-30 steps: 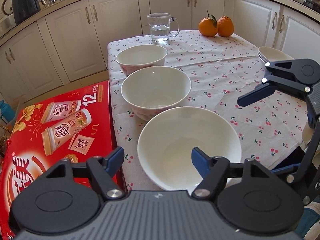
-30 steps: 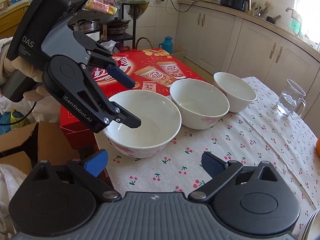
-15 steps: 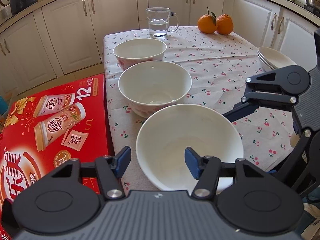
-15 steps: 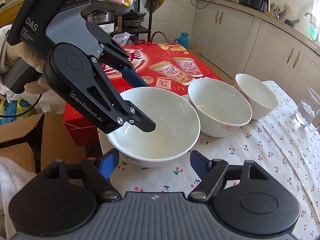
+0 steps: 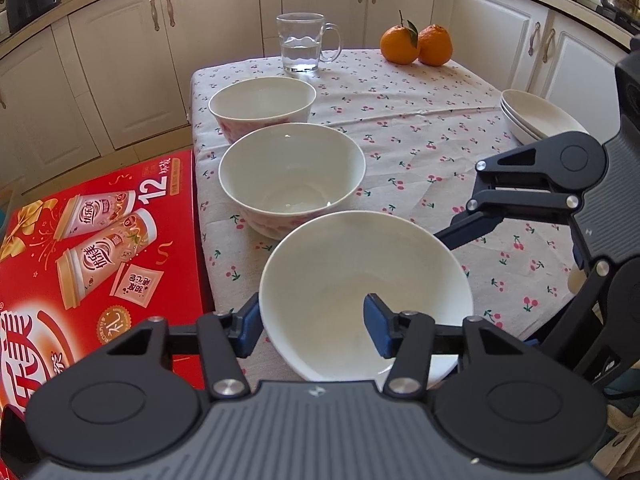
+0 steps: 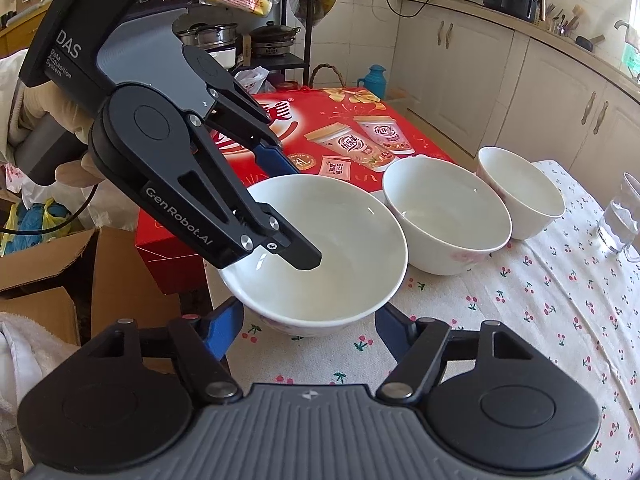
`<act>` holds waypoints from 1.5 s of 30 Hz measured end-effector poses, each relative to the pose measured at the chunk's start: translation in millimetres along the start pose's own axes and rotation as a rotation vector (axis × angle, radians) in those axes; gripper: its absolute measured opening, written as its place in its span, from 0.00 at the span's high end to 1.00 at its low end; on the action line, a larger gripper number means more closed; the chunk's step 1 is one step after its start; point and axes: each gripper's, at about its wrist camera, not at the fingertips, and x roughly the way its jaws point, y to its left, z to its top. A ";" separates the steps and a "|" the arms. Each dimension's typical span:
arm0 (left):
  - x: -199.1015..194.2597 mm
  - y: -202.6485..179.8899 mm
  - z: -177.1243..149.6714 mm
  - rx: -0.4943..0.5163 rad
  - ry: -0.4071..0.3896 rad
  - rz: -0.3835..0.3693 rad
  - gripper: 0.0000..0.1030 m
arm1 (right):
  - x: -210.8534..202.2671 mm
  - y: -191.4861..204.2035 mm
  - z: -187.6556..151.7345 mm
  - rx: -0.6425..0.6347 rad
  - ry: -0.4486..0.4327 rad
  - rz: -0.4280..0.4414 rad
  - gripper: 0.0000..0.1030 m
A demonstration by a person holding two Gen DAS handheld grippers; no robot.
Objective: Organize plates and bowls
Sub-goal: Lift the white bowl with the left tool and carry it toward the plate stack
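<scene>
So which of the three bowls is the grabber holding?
The big bowl at the near end of the row. The left gripper pinches its rim; the middle bowl and the far bowl stand untouched.

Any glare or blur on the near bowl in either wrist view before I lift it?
Left wrist view: sharp, even daylight, no glare on the near bowl; fisheye bows the cabinets. Right wrist view: also sharp, only small glints inside that bowl; top right edge blown out.

Bright daylight floods both sharp views, glaring off the glossy white ceramic bowl (image 5: 366,292) nearest the cameras, laying soft shadows beside it, while fisheye distortion bends the cream cabinet doors (image 5: 120,72) behind it.
</scene>
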 end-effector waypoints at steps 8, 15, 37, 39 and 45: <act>0.4 -16.3 10.3 0.029 -0.013 -0.042 0.49 | -14.3 -5.6 -8.6 0.023 0.009 -0.013 0.26; 9.8 -42.7 30.9 0.083 -0.027 -0.093 0.49 | -37.4 -17.1 -25.5 0.066 0.010 -0.064 0.25; 61.1 -106.2 85.2 0.206 -0.037 -0.214 0.49 | -82.3 -63.0 -81.9 0.220 0.034 -0.212 0.25; 65.4 -108.0 87.2 0.207 -0.032 -0.216 0.49 | -81.4 -67.5 -84.5 0.229 0.038 -0.215 0.25; 73.5 -109.3 90.2 0.201 -0.030 -0.219 0.49 | -77.9 -74.4 -90.4 0.251 0.043 -0.214 0.25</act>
